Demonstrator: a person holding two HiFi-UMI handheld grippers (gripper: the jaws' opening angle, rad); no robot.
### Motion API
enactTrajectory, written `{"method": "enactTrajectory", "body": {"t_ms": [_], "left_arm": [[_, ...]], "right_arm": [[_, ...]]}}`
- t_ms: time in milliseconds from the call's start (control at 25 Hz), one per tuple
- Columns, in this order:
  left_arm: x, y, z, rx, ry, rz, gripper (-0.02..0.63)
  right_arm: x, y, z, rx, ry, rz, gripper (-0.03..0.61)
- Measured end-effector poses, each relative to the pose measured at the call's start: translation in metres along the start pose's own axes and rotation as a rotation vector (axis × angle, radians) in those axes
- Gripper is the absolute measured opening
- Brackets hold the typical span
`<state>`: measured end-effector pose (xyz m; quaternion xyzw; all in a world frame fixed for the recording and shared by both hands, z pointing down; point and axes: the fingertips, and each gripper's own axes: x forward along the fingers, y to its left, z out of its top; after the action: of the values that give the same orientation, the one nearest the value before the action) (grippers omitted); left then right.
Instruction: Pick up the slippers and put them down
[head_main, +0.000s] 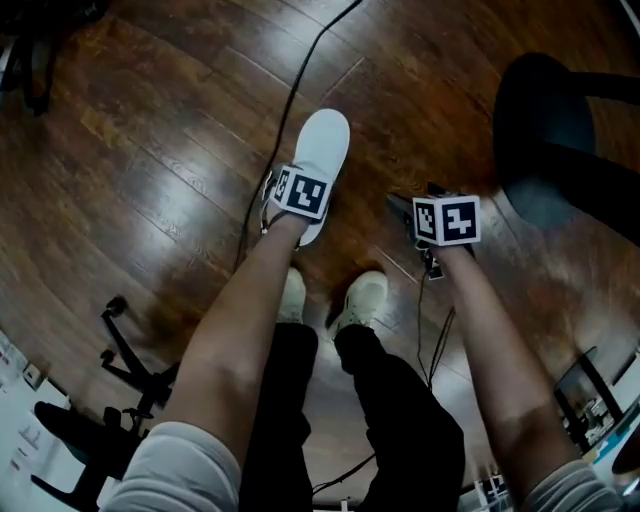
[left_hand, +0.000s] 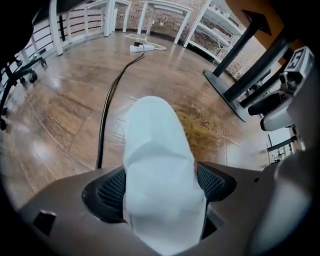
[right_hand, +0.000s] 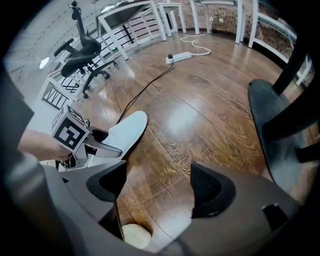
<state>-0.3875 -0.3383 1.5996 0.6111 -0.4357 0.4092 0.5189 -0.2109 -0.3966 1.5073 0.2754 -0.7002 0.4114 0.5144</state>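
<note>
Head view: one white slipper is seen stretched along the wooden floor, ahead of the person's shoes. Its near end is covered by the left gripper. It is at or just above floor level; contact with the boards cannot be confirmed. The right gripper is held to the side, apart from the slipper. No second slipper is found in any view.

Left gripper view: the slipper is run straight between the jaws, and both pads are pressed against its sides. The opening is narrow and the jaws are clamped on the slipper. The put-down is judged nearly complete, with only the release left for this one.

Right gripper view: the jaws are set wide apart with only bare floor framed between them, so nothing is held. The slipper and the left gripper are visible off to the left.
</note>
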Motion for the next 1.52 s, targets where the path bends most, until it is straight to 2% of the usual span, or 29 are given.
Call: {"method": "enactTrajectory", "body": {"t_ms": [80, 120, 200, 320, 520, 640, 760, 920, 1040, 1160, 1240, 1360, 1520], "left_arm": [[0.002, 0.003, -0.008, -0.028, 0.03, -0.013, 0.444], [-0.001, 0.005, -0.011, -0.038, 0.041, -0.013, 0.469], [-0.019, 0.007, -0.015, -0.061, 0.056, -0.008, 0.469], [-0.073, 0.0, -0.027, -0.075, 0.099, 0.013, 0.469], [-0.189, -0.014, -0.05, -0.057, 0.116, 0.034, 0.469], [-0.284, -0.058, -0.072, -0.068, 0.095, -0.045, 0.469], [-0.422, -0.098, -0.089, 0.011, 0.092, -0.079, 0.468], [-0.622, -0.124, -0.038, 0.173, -0.039, -0.09, 0.465], [-0.745, -0.168, -0.045, 0.243, -0.106, -0.093, 0.465], [-0.828, -0.229, -0.037, 0.32, -0.186, -0.151, 0.465], [-0.869, -0.269, -0.038, 0.361, -0.222, -0.189, 0.465], [-0.915, -0.319, -0.045, 0.417, -0.26, -0.196, 0.463], [-0.953, -0.399, -0.075, 0.464, -0.294, -0.217, 0.452]], "right_arm": [[0.003, 0.003, -0.002, 0.015, 0.007, 0.007, 0.413], [0.001, 0.007, -0.001, 0.015, 0.006, 0.013, 0.413], [-0.01, 0.016, 0.004, 0.01, 0.0, 0.026, 0.413], [-0.046, 0.036, 0.007, 0.018, -0.006, 0.038, 0.413], [-0.137, 0.085, 0.002, -0.008, -0.004, 0.054, 0.413], [-0.226, 0.126, -0.025, 0.007, 0.006, 0.076, 0.413], [-0.346, 0.177, -0.059, 0.023, 0.018, 0.07, 0.413], [-0.542, 0.232, -0.045, 0.092, -0.103, -0.02, 0.416], [-0.679, 0.267, -0.085, 0.138, -0.172, -0.063, 0.425], [-0.777, 0.274, -0.128, 0.203, -0.263, -0.094, 0.425], [-0.829, 0.274, -0.158, 0.249, -0.329, -0.125, 0.425], [-0.896, 0.271, -0.203, 0.302, -0.448, -0.182, 0.425], [-0.97, 0.264, -0.289, 0.382, -0.598, -0.229, 0.425]]}}
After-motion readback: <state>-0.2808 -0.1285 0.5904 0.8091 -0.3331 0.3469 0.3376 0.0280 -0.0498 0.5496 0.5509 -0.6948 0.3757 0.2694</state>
